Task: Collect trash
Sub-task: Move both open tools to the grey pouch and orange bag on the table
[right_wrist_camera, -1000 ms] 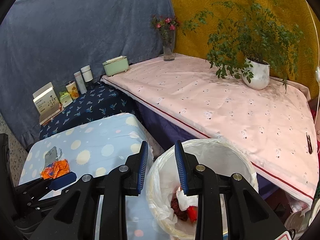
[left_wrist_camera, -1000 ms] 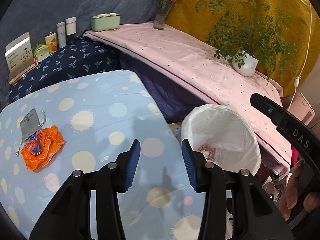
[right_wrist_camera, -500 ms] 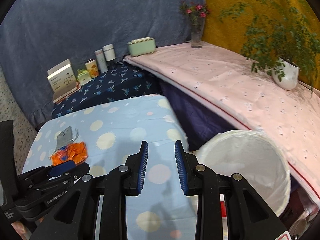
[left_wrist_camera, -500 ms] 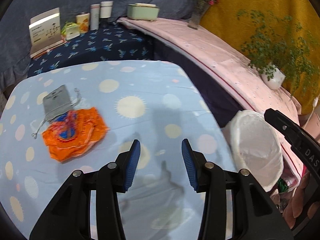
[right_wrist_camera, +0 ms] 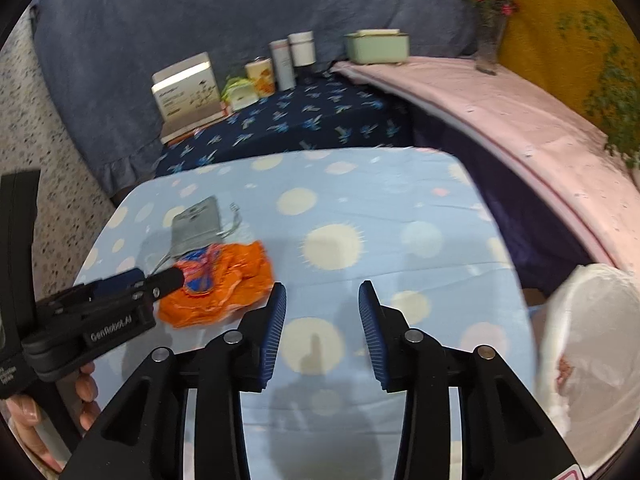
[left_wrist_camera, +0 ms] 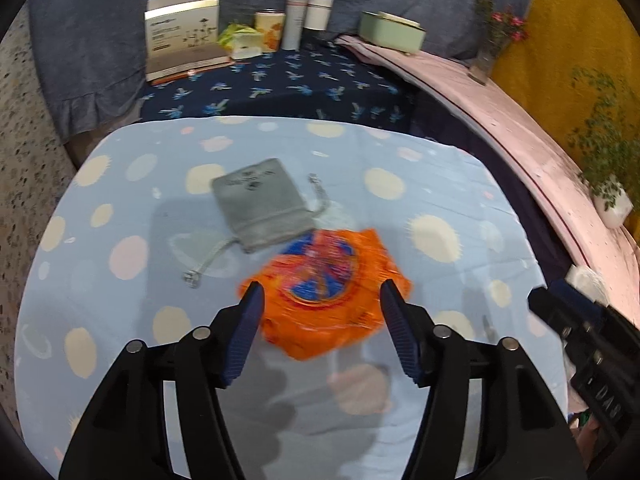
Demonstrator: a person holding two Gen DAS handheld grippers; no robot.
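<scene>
A crumpled orange wrapper (left_wrist_camera: 328, 292) with a blue and red print lies on the light blue dotted tablecloth (left_wrist_camera: 400, 160). My left gripper (left_wrist_camera: 322, 300) hovers over its near part, jaws opening, the wrapper showing between the fingers without the pads pressing it. The right wrist view shows the same orange wrapper (right_wrist_camera: 228, 288) left of my right gripper (right_wrist_camera: 322, 300), whose jaws are opening over bare cloth with nothing between them. A grey drawstring pouch (left_wrist_camera: 260, 204) lies just behind the wrapper. The white-lined trash bin (right_wrist_camera: 592, 356) stands off the table's right edge.
Behind the table a dark blue floral surface holds a white box (left_wrist_camera: 182, 32), tins and tubes (left_wrist_camera: 296, 20) and a green case (left_wrist_camera: 390, 34). A pink-covered counter (left_wrist_camera: 540, 152) curves along the right with a flower vase (left_wrist_camera: 486, 60) and a potted plant (left_wrist_camera: 610, 196).
Both grippers swung left from the bin toward the table and came lower. The orange wrapper now lies between my left fingers. Both pairs of jaws stand wider than before.
</scene>
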